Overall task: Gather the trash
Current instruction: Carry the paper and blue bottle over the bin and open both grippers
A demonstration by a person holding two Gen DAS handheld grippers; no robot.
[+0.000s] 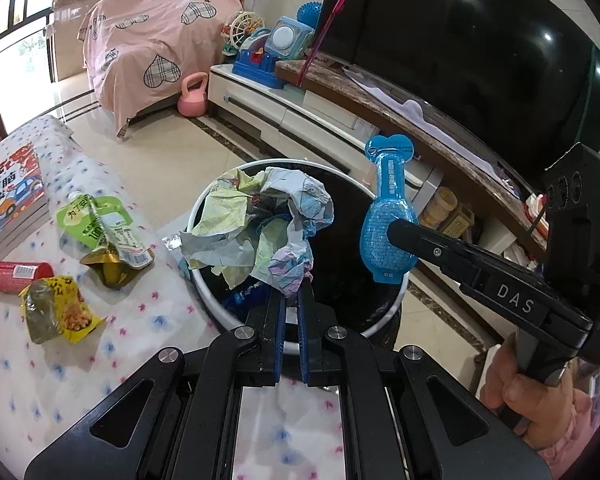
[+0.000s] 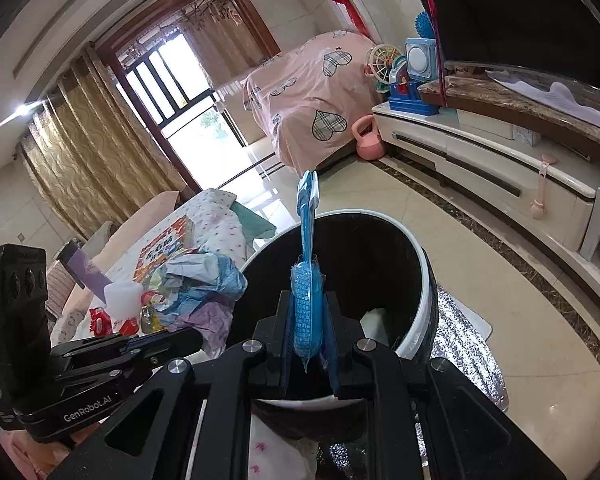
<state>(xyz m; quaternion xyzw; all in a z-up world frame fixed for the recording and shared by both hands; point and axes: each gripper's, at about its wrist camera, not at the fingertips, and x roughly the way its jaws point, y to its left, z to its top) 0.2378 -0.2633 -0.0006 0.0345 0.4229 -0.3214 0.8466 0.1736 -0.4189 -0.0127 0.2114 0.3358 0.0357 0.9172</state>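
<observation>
With my left claw (image 1: pixel 292 286) clamped on the crumpled paper (image 1: pixel 260 224) and my right claw (image 2: pixel 308 320) pinching the blue pouch (image 2: pixel 308 304), I'd centre both over the bin (image 1: pixel 220 300), toward twelve o'clock, before releasing.

The bin (image 1: pixel 380 312) mouth right under the left gripper (image 1: pixel 291 292) is wide open and dark, with room to go down. The right gripper (image 1: pixel 396 228) pokes in from the right over the rim, so that side is blocked. To the left, wrappers (image 1: pixel 112 236) crowd the bench (image 1: pixel 140 344).
</observation>
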